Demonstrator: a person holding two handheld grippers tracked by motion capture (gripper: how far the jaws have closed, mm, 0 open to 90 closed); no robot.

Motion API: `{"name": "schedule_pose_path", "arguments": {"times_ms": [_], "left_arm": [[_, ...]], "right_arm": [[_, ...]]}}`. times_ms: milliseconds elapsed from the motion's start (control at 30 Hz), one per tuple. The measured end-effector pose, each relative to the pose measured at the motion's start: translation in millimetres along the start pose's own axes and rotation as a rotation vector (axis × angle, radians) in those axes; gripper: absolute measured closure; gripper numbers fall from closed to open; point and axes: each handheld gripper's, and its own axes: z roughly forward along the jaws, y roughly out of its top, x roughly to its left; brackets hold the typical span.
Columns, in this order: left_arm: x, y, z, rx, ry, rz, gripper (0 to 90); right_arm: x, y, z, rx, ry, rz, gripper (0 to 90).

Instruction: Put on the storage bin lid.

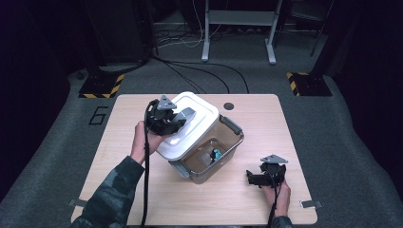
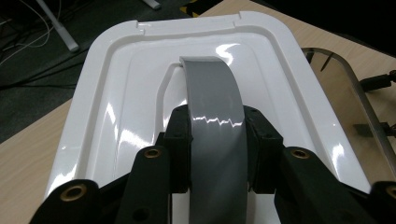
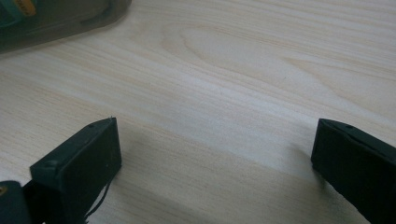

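The bin (image 1: 216,152) sits mid-tabletop (image 1: 142,190). The lid (image 1: 190,126) lies askew over the bin's left part. A small item (image 1: 216,155) lies inside the bin. The right hand-held gripper (image 1: 265,178) rests right of the bin.

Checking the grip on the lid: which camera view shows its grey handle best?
The left gripper view: the grey handle is close up, clamped between the left hand-held gripper's jaws. The high view shows the handle small, partly behind that gripper. The right gripper view faces the table.
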Motion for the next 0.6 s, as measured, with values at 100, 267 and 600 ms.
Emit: {"name": "schedule_pose_path", "arguments": {"times_ms": [100, 267, 600], "left_arm": [[-3.3, 3.5, 3.0, 0.003, -0.006, 0.008, 66.8], [-14.5, 12.6, 16.5, 0.02, -0.028, 0.028, 66.8], [-32.8, 13.8, 36.1, 0.048, -0.07, 0.067, 66.7]], "right_arm": [[0.3, 0.0, 0.1, -0.001, -0.001, 0.003, 1.0], [0.1, 0.1, 0.3, -0.003, -0.001, 0.002, 1.0], [0.0, 0.0, 0.2, -0.003, -0.001, -0.001, 1.1]]}}
